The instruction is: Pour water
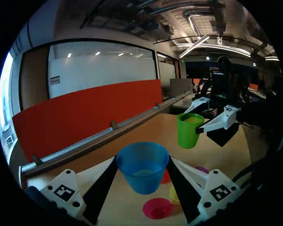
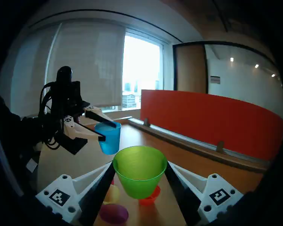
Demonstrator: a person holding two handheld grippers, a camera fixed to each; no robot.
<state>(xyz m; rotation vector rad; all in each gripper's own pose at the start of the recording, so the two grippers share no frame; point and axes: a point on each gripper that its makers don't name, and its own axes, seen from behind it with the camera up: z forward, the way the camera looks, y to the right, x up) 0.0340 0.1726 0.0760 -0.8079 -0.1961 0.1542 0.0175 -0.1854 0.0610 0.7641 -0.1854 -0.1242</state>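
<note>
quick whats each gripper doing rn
left gripper: closed, holding the blue cup
right gripper: closed, holding the green cup

A pale wooden table (image 1: 156,128) ends at a low orange-red partition (image 1: 88,109) along its far edge. Behind it stands a frosted glass wall (image 1: 103,67) beside a wooden panel (image 2: 188,67). A bright window (image 2: 141,67) with a lowered blind (image 2: 85,64) lights one end. Exposed ducts (image 1: 194,19) and a strip light (image 1: 196,44) hang overhead.
</note>
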